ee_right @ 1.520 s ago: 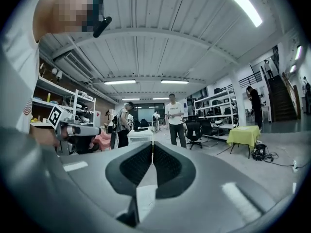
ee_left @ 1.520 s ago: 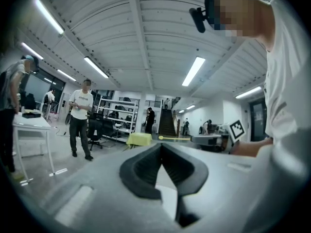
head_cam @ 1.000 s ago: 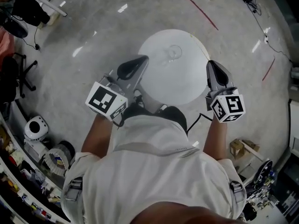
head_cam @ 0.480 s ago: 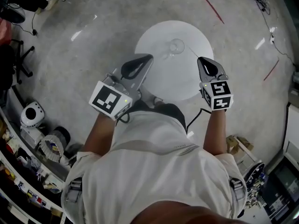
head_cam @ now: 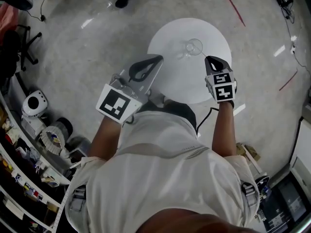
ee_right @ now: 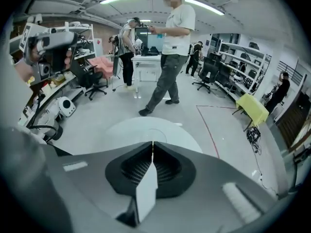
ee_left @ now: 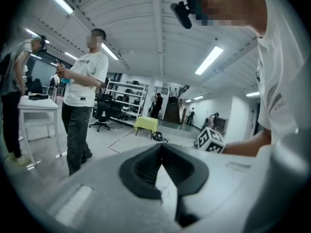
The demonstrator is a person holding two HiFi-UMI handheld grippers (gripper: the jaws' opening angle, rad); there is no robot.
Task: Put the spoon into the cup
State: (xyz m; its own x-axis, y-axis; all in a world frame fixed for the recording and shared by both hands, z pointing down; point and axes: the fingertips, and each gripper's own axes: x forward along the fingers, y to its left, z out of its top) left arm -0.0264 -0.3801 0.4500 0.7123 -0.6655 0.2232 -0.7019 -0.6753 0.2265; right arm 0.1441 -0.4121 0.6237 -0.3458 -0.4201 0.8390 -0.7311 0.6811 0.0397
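So both grippers are up at the round white table right now. Our left gripper has its jaws pressed together with nothing between them, and its tip sits just over the table edge. From its own view it's aimed out at the room, where someone in a white tee stands off to its left. Our right gripper is closed up too, with the jaws meeting in a tight seam in its own view. The clear cup stands upright on the table just ahead of that gripper's tip and a bit to its left. A thin pale sliver, which looks like the spoon, runs from the right gripper's tip up to the cup. It's so thin that we honestly can't tell if it's pinched in the jaws or just lying on the table. It's not in the cup yet.
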